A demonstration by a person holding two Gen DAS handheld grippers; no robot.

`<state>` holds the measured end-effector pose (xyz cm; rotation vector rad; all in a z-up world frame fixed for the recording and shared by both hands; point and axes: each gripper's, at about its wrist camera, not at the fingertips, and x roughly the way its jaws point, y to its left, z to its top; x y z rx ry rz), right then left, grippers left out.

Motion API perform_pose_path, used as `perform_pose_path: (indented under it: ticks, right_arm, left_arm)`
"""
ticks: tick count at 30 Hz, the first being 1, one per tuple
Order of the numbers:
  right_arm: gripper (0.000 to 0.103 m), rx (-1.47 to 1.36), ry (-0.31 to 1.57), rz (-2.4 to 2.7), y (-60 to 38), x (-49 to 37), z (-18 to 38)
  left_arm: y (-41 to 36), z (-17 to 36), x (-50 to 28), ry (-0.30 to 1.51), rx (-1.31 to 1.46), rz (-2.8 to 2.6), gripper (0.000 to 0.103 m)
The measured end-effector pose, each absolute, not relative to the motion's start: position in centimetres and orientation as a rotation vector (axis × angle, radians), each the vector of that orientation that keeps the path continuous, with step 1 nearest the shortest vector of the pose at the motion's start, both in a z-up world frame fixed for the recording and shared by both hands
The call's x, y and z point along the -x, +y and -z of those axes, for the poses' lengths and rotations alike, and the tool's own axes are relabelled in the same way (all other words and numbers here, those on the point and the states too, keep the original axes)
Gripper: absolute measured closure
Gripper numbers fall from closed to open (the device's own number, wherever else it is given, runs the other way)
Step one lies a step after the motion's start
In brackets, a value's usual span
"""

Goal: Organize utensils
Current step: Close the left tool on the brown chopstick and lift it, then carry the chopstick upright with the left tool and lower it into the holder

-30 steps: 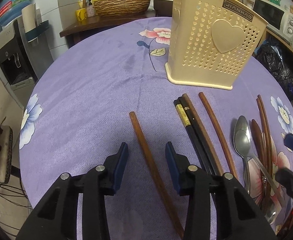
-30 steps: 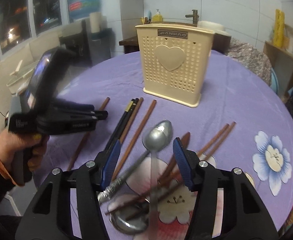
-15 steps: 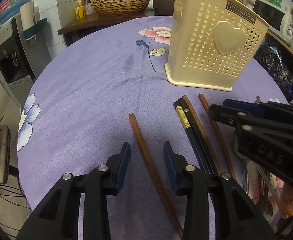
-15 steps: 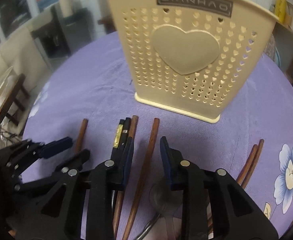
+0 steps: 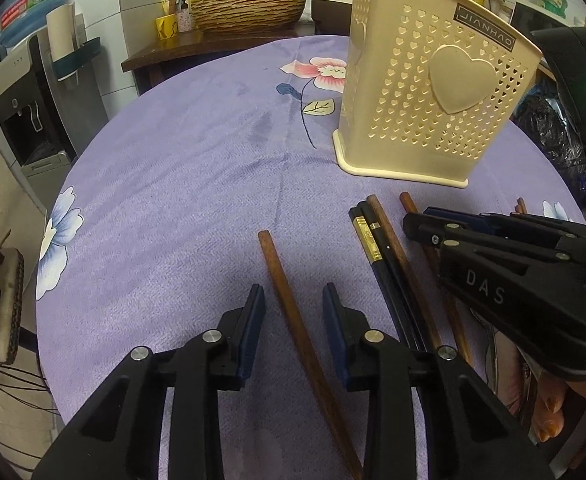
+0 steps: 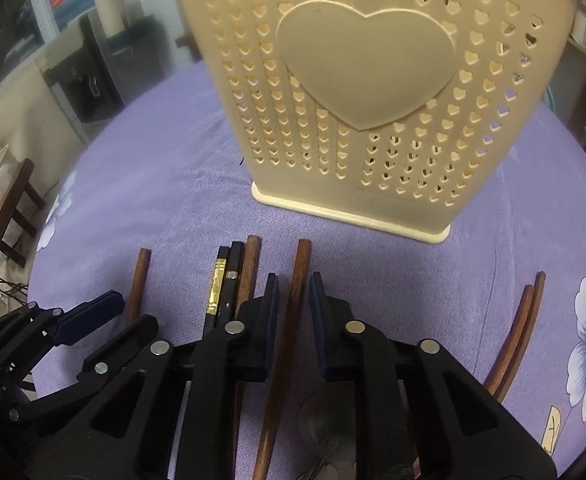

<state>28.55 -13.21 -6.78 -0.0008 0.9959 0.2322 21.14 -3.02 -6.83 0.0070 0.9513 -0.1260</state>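
Observation:
A cream perforated utensil holder (image 5: 425,112) (image 6: 353,100) stands upright on the purple cloth. In front of it lie several chopsticks. My left gripper (image 5: 293,292) (image 6: 129,312) straddles a lone brown chopstick (image 5: 289,312) (image 6: 141,276); its jaws are closing, with gaps still showing on both sides. My right gripper (image 6: 293,280) (image 5: 413,224) straddles another brown chopstick (image 6: 299,260); its jaws are closing and stand very near the stick, thin gaps visible. A black pair of chopsticks (image 6: 225,280) (image 5: 373,248) lies between the two grippers. A spoon (image 6: 325,420) is partly hidden under the right gripper.
Two curved brown chopsticks (image 6: 521,328) lie at the right. A person's hand (image 5: 553,412) holds the right gripper. Beyond the round table's edge are a wooden sideboard with a woven basket (image 5: 249,12), a water dispenser (image 5: 25,112) and a stool (image 6: 9,208).
The right gripper came forward from the spoon to the brown chopstick near the holder and narrowed its jaws around it. The left gripper stayed put and its jaws narrowed slightly.

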Motion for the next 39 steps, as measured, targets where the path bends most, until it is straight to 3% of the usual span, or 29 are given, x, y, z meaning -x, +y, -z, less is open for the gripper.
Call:
perform_pose_path:
  ticks: [8, 19, 31, 39]
  right_arm:
    - [0.093, -0.008, 0.991, -0.245, -12.8, -29.4, 6.7]
    - [0.095, -0.148, 0.956, -0.332, -14.5, -28.5, 5.6]
    - [0.095, -0.226, 0.630, -0.443, -17.5, -24.5, -6.7]
    - [0.095, -0.147, 0.518, -0.428, -18.7, -21.9, -11.6]
  left_arm:
    - [-3.4, 6.8, -22.4, 0.947, -0.015, 0.138, 0.091]
    - [-2.8, 6.0, -23.4, 0.935, 0.062, 0.203, 0.093]
    - [-0.2, -6.2, -20.6, 0.600, 0.108, 0.220, 0.095]
    - [0.3, -8.7, -19.8, 0.514, 0.124, 0.217, 0.095]
